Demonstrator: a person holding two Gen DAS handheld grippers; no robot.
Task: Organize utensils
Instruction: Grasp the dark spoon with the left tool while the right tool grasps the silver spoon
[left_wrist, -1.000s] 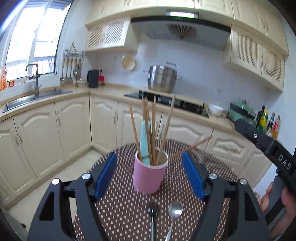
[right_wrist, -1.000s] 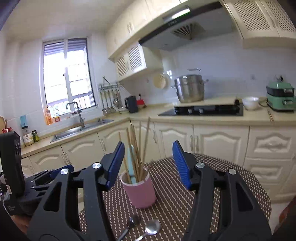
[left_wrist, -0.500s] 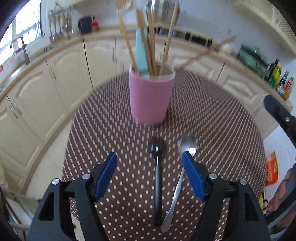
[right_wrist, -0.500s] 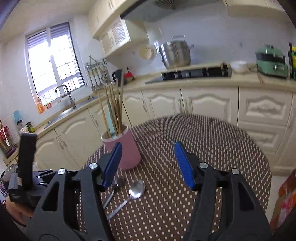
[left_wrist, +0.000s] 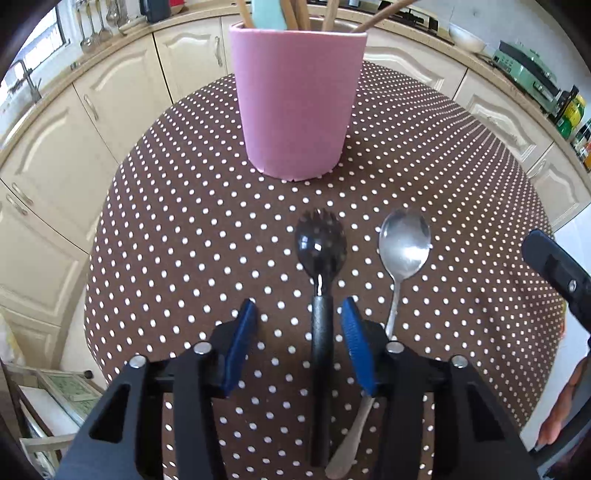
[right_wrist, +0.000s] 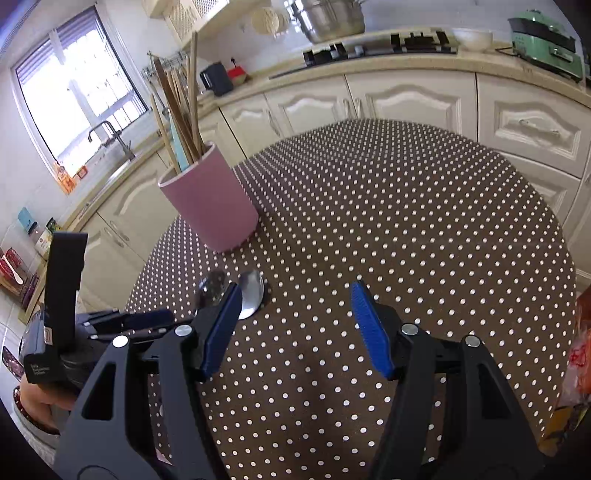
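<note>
No readable text

Small pale print sits on the black block of my left gripper, seen from my right wrist, too blurred to read. Bottle labels on the counter are also illegible.

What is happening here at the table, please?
A person is tidying utensils with two handheld grippers. The left gripper is open and straddles the handle of the black spork, not yet closed on it. The spoon lies beside it. The right gripper is open, holding nothing. The pink cup already holds chopsticks.
</note>
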